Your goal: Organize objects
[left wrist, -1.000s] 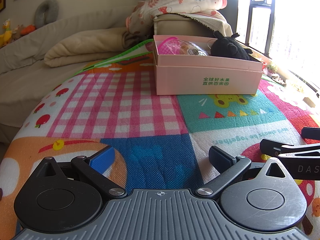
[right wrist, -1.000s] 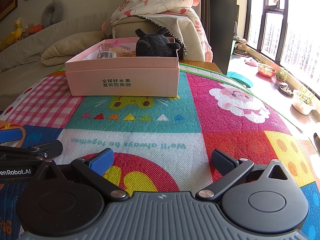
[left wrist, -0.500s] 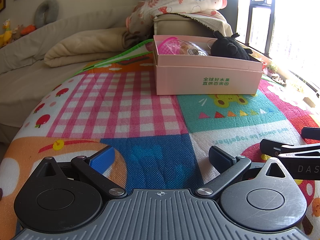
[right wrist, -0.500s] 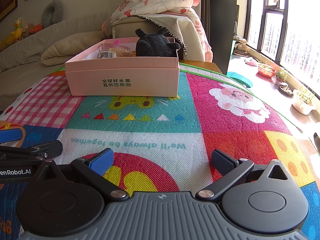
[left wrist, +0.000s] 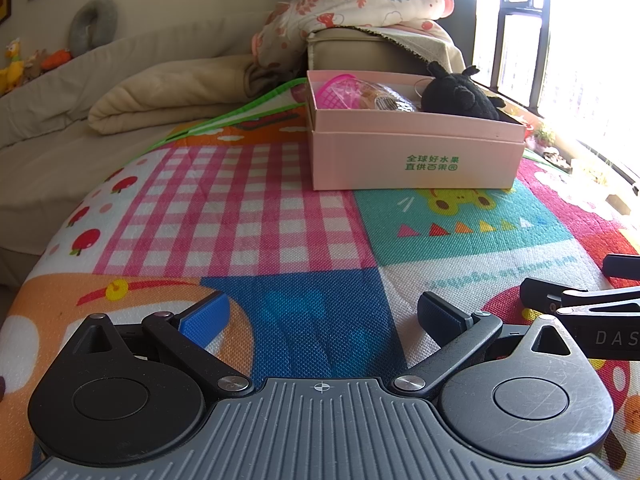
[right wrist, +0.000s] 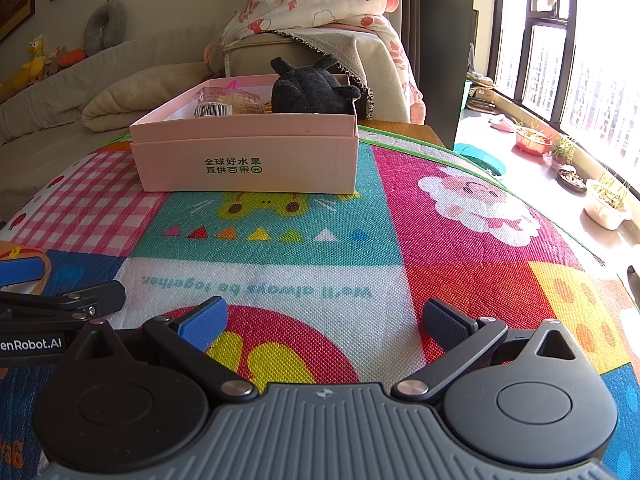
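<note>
The pink box (right wrist: 248, 156) sat at upper centre on the colourful mat (right wrist: 460, 280), holding a black plush toy (right wrist: 312, 88) and wrapped packets; it looked light, thin-walled cardboard, best gripped by a rim wall. Both tools, left (left wrist: 320, 316) and right (right wrist: 322, 320), were spread wide and empty, low in frame, well short of the box.

Matt pink cardboard box (right wrist: 244, 160), fuzzy black plush toy (right wrist: 312, 90), coarse woven mat (right wrist: 460, 280)
</note>
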